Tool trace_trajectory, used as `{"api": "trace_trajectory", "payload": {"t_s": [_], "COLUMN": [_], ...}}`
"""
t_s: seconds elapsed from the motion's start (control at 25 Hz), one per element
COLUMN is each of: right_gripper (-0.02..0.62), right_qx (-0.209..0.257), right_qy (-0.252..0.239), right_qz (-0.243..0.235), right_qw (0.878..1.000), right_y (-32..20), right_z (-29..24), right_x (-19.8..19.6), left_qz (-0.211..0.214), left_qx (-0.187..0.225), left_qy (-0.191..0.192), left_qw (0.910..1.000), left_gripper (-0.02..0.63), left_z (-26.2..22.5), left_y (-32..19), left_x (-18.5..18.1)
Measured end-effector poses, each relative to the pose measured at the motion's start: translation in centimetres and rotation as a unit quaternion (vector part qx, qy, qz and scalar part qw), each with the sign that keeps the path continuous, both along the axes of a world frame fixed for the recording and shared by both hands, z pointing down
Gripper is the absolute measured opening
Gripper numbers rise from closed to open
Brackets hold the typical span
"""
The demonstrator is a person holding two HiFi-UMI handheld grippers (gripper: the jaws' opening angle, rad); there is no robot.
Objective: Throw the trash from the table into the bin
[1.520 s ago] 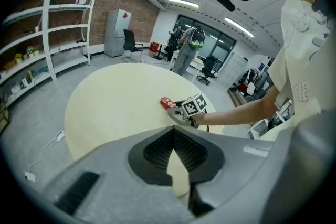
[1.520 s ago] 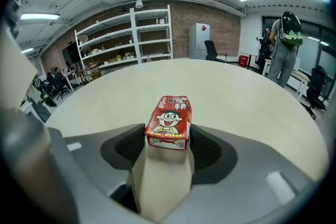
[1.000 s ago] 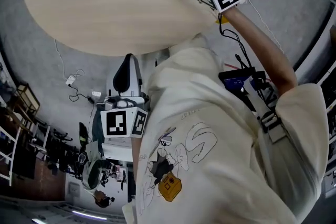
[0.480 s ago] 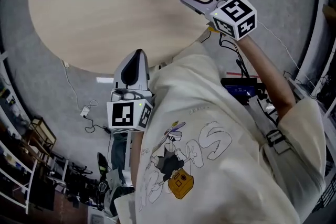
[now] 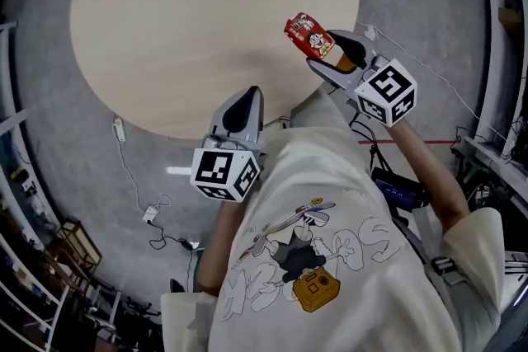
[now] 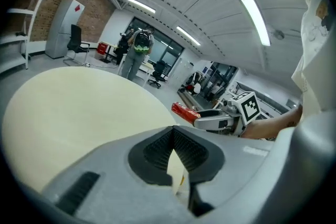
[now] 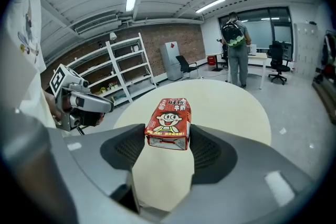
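Note:
A round pale wooden table (image 5: pixel 190 21) has a bare top. My right gripper (image 5: pixel 328 52) holds a red drink carton (image 5: pixel 309 35) with a cartoon face above the table's near right edge. In the right gripper view the carton (image 7: pixel 169 123) sits upright, with the two pads pressing on its sides. My left gripper (image 5: pixel 246 99) is shut with nothing in it and points at the table's near edge. The left gripper view shows its jaws (image 6: pixel 173 150) closed, with the carton (image 6: pixel 185 112) and the right gripper (image 6: pixel 212 120) ahead to the right. No bin shows in any view.
Metal shelving (image 5: pixel 503 53) stands at the right, and more shelves (image 7: pixel 121 71) line a brick wall. Cables and a power strip (image 5: pixel 148 214) lie on the grey floor left of me. A person with a backpack (image 7: pixel 233 44) stands beyond the table near office chairs.
My right gripper has come back from the far side of the table to its near right edge, with the carton still in it. The left gripper has shifted a little and turned toward the table.

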State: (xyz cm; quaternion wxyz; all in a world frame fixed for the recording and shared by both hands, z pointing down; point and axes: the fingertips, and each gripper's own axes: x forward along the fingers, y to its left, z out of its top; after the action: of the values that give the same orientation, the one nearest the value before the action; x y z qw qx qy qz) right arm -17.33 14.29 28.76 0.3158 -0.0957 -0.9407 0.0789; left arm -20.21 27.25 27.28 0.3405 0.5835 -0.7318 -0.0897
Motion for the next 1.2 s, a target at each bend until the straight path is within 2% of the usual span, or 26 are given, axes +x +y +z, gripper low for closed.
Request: {"api": "trace_trajectory", "payload": {"t_s": [0.16,0.28,0.4,0.6,0.84,0.92,1.08,1.2], "right_gripper": [0.275,0.276,0.275,0.275,0.275,0.275,0.275,0.275], "right_qx": [-0.003,-0.027,-0.037,-0.034,-0.052,-0.052,-0.047,-0.045], "right_qy": [0.009,0.013,0.026,-0.003,-0.03,-0.036,-0.04,-0.046], "right_qz": [0.066,0.084,0.102,0.145,0.201,0.218,0.251,0.274], "right_qw": [0.998,0.996,0.994,0.989,0.978,0.974,0.966,0.96], "right_y": [1.4,5.3,9.4,6.0,3.2,1.9,-1.1,-2.7], "right_z": [3.3,7.0,8.7,1.4,-1.9,-2.1,1.0,1.5], "right_x": [1.1,1.3,5.3,8.5,13.1,14.7,18.2,21.2], "left_qz": [0.063,0.085,0.112,0.159,0.192,0.206,0.235,0.261], "left_qx": [0.016,-0.001,-0.02,0.002,-0.001,-0.002,0.001,0.001], "left_qy": [0.022,0.034,0.041,0.012,-0.006,-0.01,-0.01,-0.014], "left_qw": [0.9977,0.9958,0.9927,0.9872,0.9815,0.9784,0.9719,0.9652], "left_gripper": [0.008,0.008,0.008,0.008,0.008,0.008,0.008,0.008], "left_z": [3.3,7.1,8.5,1.0,-3.3,-3.7,-0.5,0.1], "left_y": [-1.5,0.0,2.1,-3.5,-6.6,-8.1,-11.6,-13.6], "left_x": [-0.1,-0.9,1.8,4.4,9.0,10.4,13.7,16.7]}}
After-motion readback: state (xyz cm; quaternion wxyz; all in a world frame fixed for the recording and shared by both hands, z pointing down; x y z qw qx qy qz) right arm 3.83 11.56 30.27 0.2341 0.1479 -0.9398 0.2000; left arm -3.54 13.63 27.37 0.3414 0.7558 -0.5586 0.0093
